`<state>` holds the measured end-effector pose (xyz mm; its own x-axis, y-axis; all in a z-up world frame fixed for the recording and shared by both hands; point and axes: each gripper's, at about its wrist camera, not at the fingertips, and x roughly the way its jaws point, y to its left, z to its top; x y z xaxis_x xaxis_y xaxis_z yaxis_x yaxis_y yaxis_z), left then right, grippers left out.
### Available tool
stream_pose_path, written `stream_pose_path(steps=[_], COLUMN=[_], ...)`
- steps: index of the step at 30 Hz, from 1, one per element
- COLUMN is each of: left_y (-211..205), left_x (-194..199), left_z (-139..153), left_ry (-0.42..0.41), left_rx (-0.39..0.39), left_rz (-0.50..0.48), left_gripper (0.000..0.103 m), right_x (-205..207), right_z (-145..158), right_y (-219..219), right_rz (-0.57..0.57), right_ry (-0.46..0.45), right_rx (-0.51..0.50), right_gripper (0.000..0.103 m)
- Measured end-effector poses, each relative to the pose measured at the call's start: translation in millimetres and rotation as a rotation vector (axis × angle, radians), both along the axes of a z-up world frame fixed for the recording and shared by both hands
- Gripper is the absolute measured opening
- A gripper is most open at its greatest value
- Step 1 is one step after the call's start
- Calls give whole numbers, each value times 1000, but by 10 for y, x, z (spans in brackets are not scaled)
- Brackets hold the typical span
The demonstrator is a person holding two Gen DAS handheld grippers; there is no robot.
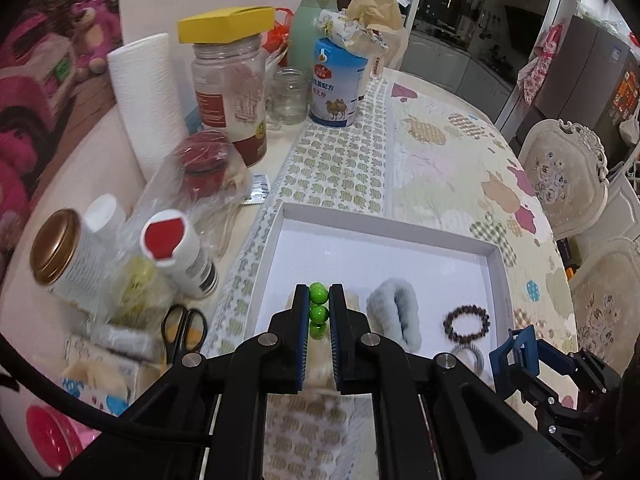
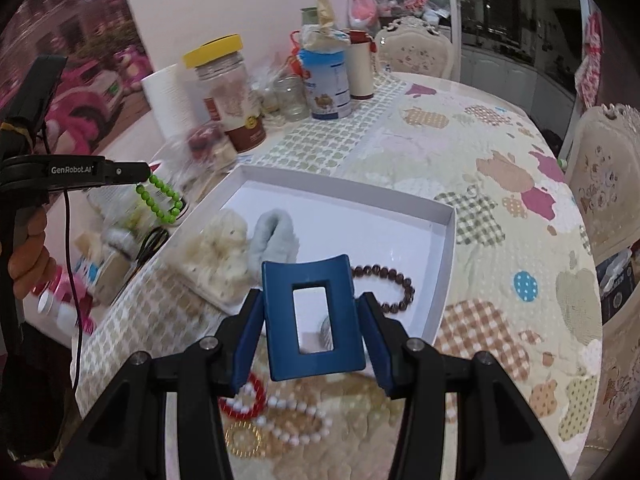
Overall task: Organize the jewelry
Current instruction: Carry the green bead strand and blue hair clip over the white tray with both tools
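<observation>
Already both tongs are loaded, the left gripper (image 1: 319, 312) clamped on the green bead bracelet (image 2: 160, 200) and the right gripper (image 2: 313, 320) clasping the blue hair clip (image 2: 314, 316) upright, each above the white tray (image 2: 448, 240) lying just ahead.

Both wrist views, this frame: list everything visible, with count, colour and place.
tray: 1, white, on quilted table
scrunchies: 2, cream and grey, in tray
brown bead bracelet: 1, in tray
green bead bracelet: 1, held in the air left of the tray
hair claw: 1, blue, held
loose bracelets: several, red, white, gold, on table before tray
jars and tins: several, table's far left
scissors: 1, black
left gripper: shut on green bead bracelet
right gripper: shut on hair claw
</observation>
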<state>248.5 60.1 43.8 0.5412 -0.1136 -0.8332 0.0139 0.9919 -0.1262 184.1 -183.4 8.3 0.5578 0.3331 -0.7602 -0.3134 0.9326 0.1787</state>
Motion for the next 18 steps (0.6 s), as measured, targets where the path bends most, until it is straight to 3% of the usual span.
stream_pose_path(steps=[12,18], left_y=[-259,-307], left_x=[630,843], left_z=[-207,-489], left_ry=[27,70], left_rx=[2,-4], left_rz=[-41,-37], left_gripper=[8,8], right_x=[700,1025], right_z=[-262,-447], right_y=[40,51], right_rz=[-70,-101], right_ry=[69,115], right_rx=[19,48], right_gripper=[50,50])
